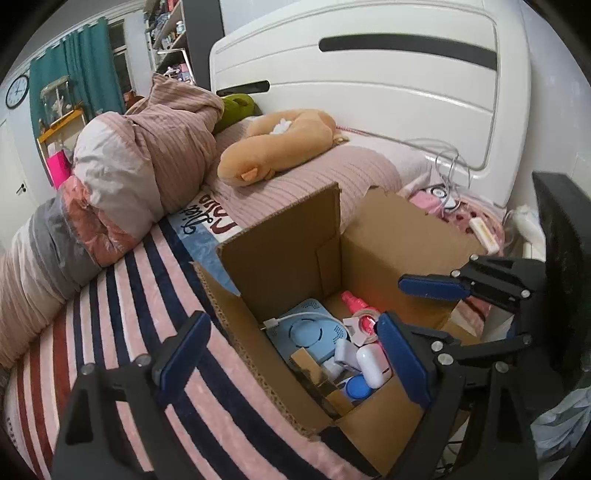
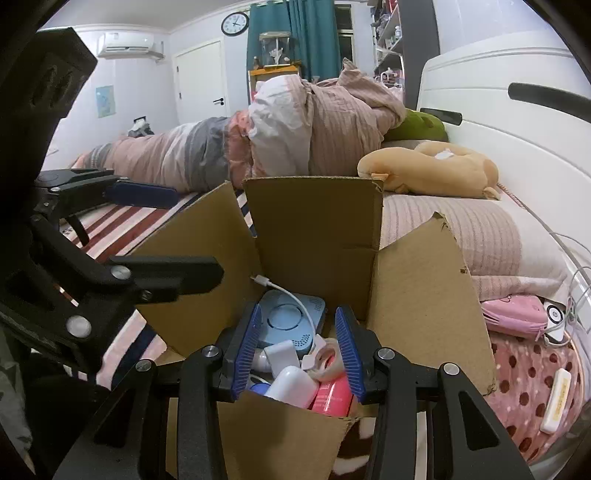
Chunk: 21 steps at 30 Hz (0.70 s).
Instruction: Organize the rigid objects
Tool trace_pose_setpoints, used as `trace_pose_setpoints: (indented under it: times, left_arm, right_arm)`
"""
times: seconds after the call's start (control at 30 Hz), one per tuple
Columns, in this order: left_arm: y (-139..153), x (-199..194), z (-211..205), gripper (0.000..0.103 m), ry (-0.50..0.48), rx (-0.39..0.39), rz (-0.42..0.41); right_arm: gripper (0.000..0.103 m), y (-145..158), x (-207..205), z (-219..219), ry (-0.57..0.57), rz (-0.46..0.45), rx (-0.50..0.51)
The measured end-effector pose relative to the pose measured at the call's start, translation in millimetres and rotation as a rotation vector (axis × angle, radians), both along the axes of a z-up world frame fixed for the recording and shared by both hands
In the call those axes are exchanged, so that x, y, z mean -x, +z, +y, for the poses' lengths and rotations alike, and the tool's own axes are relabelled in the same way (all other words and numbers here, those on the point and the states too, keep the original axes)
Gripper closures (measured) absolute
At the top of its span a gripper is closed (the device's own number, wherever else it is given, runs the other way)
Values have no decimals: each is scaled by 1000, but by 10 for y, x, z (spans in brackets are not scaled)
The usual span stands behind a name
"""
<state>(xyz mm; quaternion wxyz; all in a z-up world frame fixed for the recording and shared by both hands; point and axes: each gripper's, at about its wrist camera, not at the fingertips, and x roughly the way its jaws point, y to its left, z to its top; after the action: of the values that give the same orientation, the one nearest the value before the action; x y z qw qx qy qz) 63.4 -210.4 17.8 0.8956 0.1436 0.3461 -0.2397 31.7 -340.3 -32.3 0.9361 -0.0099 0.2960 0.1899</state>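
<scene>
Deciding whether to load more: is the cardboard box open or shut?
Open. The cardboard box has its flaps standing up, with the blue device visible inside.

Matt corrugated cardboard box (image 1: pixel 280 266); glossy white plastic case (image 2: pixel 291 384); fuzzy striped blanket (image 1: pixel 122 317).

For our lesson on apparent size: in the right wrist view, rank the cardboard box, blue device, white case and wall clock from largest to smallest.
1. cardboard box
2. blue device
3. white case, inflated by nearness
4. wall clock, far off
</scene>
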Motion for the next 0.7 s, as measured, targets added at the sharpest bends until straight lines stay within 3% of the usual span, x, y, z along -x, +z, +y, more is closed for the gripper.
trace_pose_setpoints:
  times: [0.13,0.3,0.4,0.53,0.7]
  left_arm:
    - [118,81,149,13,36,55,-20]
    - [289,277,424,8,135,149,-85]
    - [376,396,616,1,210,207,-142]
    - [414,517,863,1,317,250,-206]
    - [348,589,1127,1,425,268,-238]
  right_arm:
    - [64,50,3,14,22,1,-12]
    - [48,252,64,57,86,-62,-26]
    - [30,406,111,87,122,-123,-36]
    - [5,549,184,96,168,-202,-93]
    - [4,594,236,138,204,-263,-147]
